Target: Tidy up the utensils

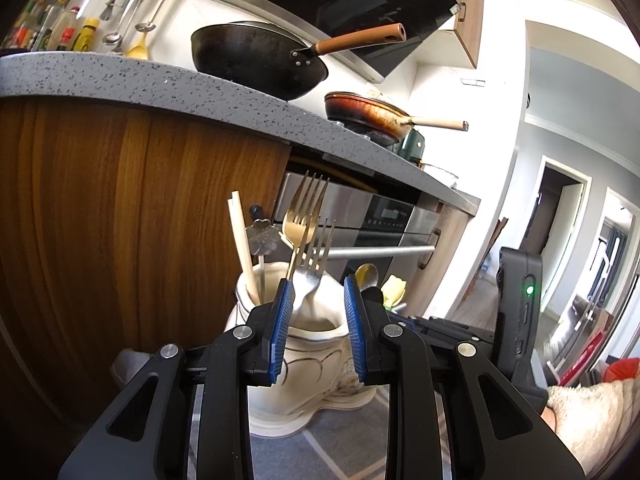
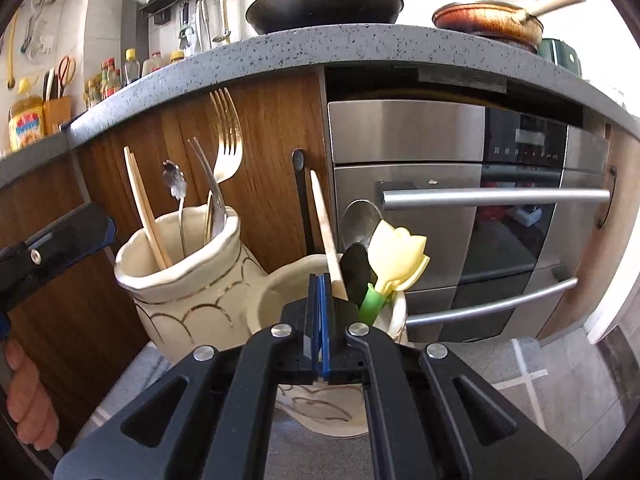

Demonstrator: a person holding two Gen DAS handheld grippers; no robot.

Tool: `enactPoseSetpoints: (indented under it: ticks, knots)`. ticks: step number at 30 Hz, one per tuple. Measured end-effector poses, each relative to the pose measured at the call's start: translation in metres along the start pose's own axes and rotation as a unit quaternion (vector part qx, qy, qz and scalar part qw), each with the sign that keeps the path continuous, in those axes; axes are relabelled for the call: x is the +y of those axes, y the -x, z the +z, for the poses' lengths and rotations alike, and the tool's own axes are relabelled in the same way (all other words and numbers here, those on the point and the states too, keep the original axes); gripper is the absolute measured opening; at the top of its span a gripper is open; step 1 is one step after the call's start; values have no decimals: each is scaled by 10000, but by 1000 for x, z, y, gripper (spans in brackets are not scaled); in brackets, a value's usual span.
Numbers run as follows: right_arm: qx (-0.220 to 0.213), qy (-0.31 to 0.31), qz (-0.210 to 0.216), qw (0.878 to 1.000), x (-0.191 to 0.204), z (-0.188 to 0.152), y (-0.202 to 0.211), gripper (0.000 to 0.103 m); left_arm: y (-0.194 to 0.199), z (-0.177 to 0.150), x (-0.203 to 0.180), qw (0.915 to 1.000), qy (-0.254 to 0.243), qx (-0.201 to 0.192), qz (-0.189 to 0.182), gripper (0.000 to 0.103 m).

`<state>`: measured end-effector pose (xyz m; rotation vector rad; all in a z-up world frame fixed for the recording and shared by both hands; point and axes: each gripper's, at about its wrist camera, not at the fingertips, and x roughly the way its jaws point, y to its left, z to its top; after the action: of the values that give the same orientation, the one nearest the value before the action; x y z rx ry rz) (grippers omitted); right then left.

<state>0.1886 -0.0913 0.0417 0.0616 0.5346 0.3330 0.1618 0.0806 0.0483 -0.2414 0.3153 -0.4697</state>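
Gripping the rim of a cream ceramic vase, the left gripper is holding its blue pads partly apart, one pad inside the mouth and the other on the outer wall, as far as the left wrist view is showing. Standing in that vase are a gold fork, a silver fork, a pair of wooden chopsticks and a flower-headed spoon.

The right gripper is keeping its jaws pressed fully together with nothing visibly between the pads, hovering at the near rim of a second cream holder just beside the vase. Leaning in that holder are a wooden chopstick, a steel spoon, a black spoon and a yellow tulip-shaped utensil.

Both holders are sitting on a grey mat before a wooden cabinet and a steel oven, under a speckled counter carrying a black wok.
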Motion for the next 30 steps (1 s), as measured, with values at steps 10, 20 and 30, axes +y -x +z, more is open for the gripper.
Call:
enactPoseSetpoints:
  ticks: [10, 20, 30]
  knots:
    - [-100, -467, 31, 9989, -16, -2, 1, 0, -1, -1, -1, 10000, -12, 22, -4, 31]
    - [-10, -792, 113, 9968, -26, -1, 1, 0, -1, -1, -3, 10000, -70, -5, 20, 31]
    - [-71, -659, 519, 9964, -13, -7, 23, 22, 8, -1, -5, 9993, -256, 39, 277, 43]
